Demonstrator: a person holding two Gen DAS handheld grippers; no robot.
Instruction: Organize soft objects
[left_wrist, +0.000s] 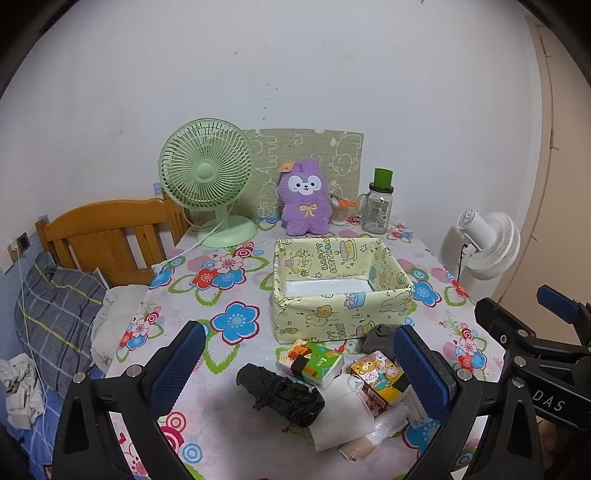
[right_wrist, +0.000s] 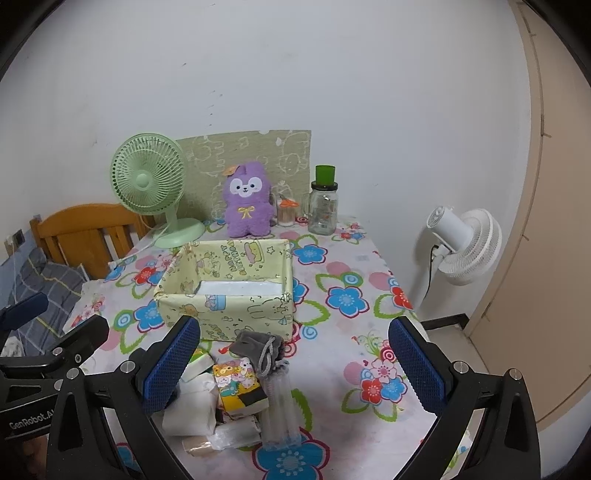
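A pale yellow cartoon-print box (left_wrist: 332, 317) (right_wrist: 229, 314) stands open and empty mid-table. In front of it lies a pile of soft things: a black bundled cloth (left_wrist: 284, 395), a green tissue pack (left_wrist: 317, 362), a yellow cartoon tissue pack (left_wrist: 376, 376) (right_wrist: 238, 384), white folded cloth (left_wrist: 343, 410) (right_wrist: 195, 410), a grey drawstring pouch (right_wrist: 258, 345) (left_wrist: 380, 338) and a clear plastic bag (right_wrist: 280, 410). My left gripper (left_wrist: 299, 373) is open above the pile. My right gripper (right_wrist: 295, 369) is open, to the pile's right.
A purple plush (left_wrist: 304, 199) (right_wrist: 247, 201), green desk fan (left_wrist: 207, 177), glass jar with green lid (left_wrist: 378, 205) and toothpick holder (left_wrist: 340, 210) line the table's back edge. A white fan (right_wrist: 465, 247) stands on the floor at right. A wooden bed headboard (left_wrist: 107, 236) is at left.
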